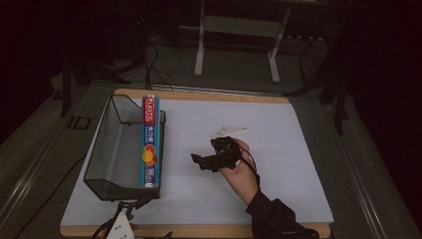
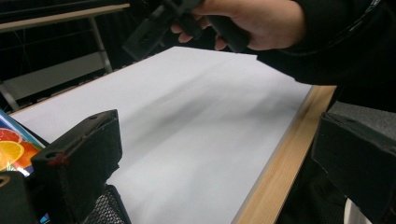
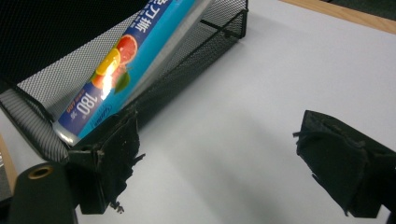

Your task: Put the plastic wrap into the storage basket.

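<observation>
So the thing in play was the long blue box of plastic wrap [image 1: 151, 142], lying along the right-hand wall of the black mesh basket [image 1: 110, 149] on the left side of the counter [image 1: 278, 149]. In the high view its long axis ran pretty much straight away from me, red "PLASTIC" end at the far side, the end with the fruit picture closer to my edge. It looked propped on the basket's rim rather than flat on the bottom, tilted a bit in the right gripper view, but I couldn't say for sure how it was resting.

My right tool [image 1: 205, 160] was out over the bare middle of the counter, well apart from the box, pointing left toward it. So the box sat off to the tool's left, and side-on: any approach from there would meet its long side, with the mesh wall in between. From the right gripper view, the jaws stood wide open with nothing between them, just white counter, and the basket and box up ahead.

My left tool [image 1: 130, 208] was actually the nearer one, sitting low by the basket's near corner at my edge of the counter. Its jaws were spread wide too and empty, looking out across the counter rather than at the box, with a sliver of the fruit label off at one side.
</observation>
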A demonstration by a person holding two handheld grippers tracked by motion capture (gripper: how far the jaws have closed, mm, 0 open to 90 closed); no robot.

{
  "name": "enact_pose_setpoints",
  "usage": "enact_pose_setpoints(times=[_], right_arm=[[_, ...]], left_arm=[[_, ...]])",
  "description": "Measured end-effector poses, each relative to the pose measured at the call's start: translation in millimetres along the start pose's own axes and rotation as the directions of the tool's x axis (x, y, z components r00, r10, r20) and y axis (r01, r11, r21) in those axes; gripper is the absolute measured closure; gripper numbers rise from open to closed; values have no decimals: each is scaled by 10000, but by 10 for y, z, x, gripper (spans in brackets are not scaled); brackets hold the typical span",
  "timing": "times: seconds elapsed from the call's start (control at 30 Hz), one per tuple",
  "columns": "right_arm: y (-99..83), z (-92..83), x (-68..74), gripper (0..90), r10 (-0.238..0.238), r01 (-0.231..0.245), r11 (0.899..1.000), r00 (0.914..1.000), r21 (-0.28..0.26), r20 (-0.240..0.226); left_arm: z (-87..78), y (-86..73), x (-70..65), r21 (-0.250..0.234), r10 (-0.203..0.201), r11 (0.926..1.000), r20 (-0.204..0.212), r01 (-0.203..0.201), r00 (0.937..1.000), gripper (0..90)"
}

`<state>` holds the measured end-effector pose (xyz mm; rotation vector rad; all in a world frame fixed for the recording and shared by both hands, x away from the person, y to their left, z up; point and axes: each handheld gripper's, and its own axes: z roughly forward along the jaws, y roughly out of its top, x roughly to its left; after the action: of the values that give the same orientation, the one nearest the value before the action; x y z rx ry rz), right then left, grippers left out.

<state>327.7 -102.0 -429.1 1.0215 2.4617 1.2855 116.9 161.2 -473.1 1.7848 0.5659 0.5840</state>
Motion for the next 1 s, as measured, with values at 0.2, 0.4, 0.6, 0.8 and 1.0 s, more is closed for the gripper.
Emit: enact_pose_setpoints(times=[0.2, 0.4, 0.6, 0.8, 1.0], right_arm=[[-182, -160, -86, 115, -44, 44, 10000, 10000, 87, 30], [-343, -300, -141, 115, -98, 91, 9996, 9996, 250, 261], [-465, -407, -180, 115, -81, 71, 9993, 9996, 375, 278], [-605, -530, -174, 115, -164, 152, 9991, 9994, 405, 292], [-733, -591, -195, 115, -182, 165, 9992, 9988, 372, 449]], left_arm=[[2, 1, -8, 9, 2, 10000, 18, -2, 10000, 25], [3, 1, -7, 16, 13, 10000, 19, -13, 10000, 25], [12, 0, -10, 45, 34, 10000, 26, -34, 10000, 25], [10, 0, -13, 46, 41, 10000, 22, -41, 10000, 25], [14, 0, -17, 84, 70, 9999, 23, -70, 10000, 25]])
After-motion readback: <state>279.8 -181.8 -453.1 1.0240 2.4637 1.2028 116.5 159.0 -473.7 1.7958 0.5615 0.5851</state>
